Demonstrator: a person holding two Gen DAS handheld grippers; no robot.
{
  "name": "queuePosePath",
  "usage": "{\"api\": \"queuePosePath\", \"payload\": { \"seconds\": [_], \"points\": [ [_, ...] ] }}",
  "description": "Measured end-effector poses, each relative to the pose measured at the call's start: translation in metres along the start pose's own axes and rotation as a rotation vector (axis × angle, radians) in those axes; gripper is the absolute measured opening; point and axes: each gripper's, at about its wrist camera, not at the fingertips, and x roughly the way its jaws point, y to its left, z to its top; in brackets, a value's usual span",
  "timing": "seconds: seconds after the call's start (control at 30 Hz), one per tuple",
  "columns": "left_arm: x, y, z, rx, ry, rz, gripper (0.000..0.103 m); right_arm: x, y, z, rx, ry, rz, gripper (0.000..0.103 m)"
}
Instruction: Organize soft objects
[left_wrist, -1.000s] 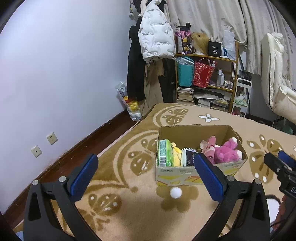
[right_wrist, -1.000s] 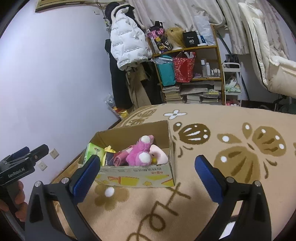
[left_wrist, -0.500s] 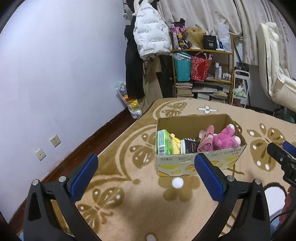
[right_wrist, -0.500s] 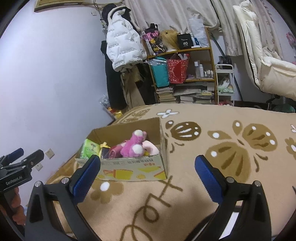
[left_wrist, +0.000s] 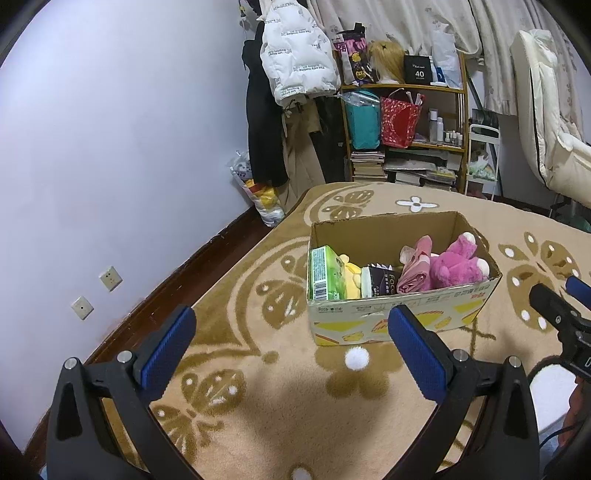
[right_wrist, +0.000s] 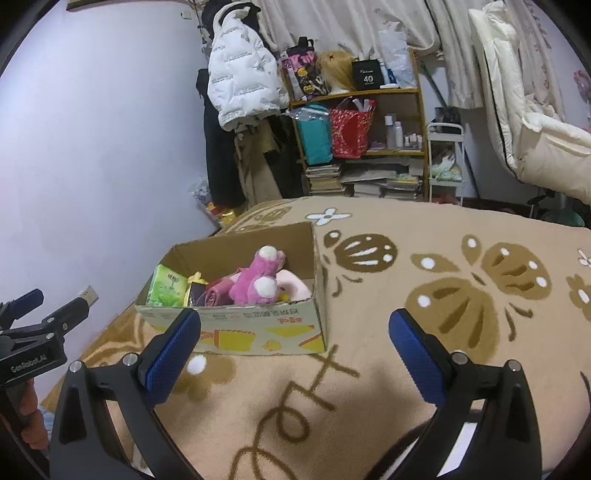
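Note:
A cardboard box (left_wrist: 406, 317) (right_wrist: 258, 332) stands on the beige patterned blanket. In it lie a pink plush toy (left_wrist: 456, 264) (right_wrist: 258, 280), a pink cloth roll (left_wrist: 413, 271), a green tissue pack (left_wrist: 325, 273) (right_wrist: 166, 286), a yellow soft item (left_wrist: 352, 277) and a dark packet (left_wrist: 382, 280). My left gripper (left_wrist: 291, 343) is open and empty, held in front of the box. My right gripper (right_wrist: 291, 347) is open and empty, in front of the box and to its right.
A wooden shelf (left_wrist: 406, 133) with bags, books and bottles stands at the back by hanging coats (left_wrist: 295, 70). A white padded chair (left_wrist: 546, 133) is at right. A lilac wall (left_wrist: 110, 147) with sockets runs along the left. A plastic bag (left_wrist: 258, 195) lies on the floor.
Both grippers have pulled back and risen, so the box looks smaller and farther. Both stay open and empty.

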Motion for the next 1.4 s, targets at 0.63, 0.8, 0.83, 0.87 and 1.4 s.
{"api": "queuePosePath", "payload": {
  "seconds": [0.63,0.8,0.83,0.87,1.4],
  "points": [
    [0.0004,0.0012,-0.0010,0.001,0.014,0.004,0.103,0.0026,0.0044,-0.0011,-0.037,0.012,-0.005,0.103],
    [0.0008,0.0004,-0.0018,0.008,0.018,0.000,0.103,0.0031,0.0043,-0.0012,-0.038,0.013,-0.007,0.103],
    [0.0010,0.0007,-0.0020,0.009,0.020,-0.002,0.103,0.0033,0.0041,-0.0011,-0.037,0.013,-0.005,0.103],
    [0.0013,0.0004,-0.0020,0.010,0.020,-0.002,0.103,0.0034,0.0047,-0.0011,-0.037,0.012,-0.006,0.103],
    [0.0035,-0.0016,-0.0021,0.016,0.027,-0.001,0.103,0.0051,0.0043,-0.0014,-0.038,0.017,-0.004,0.103]
  ]
}}
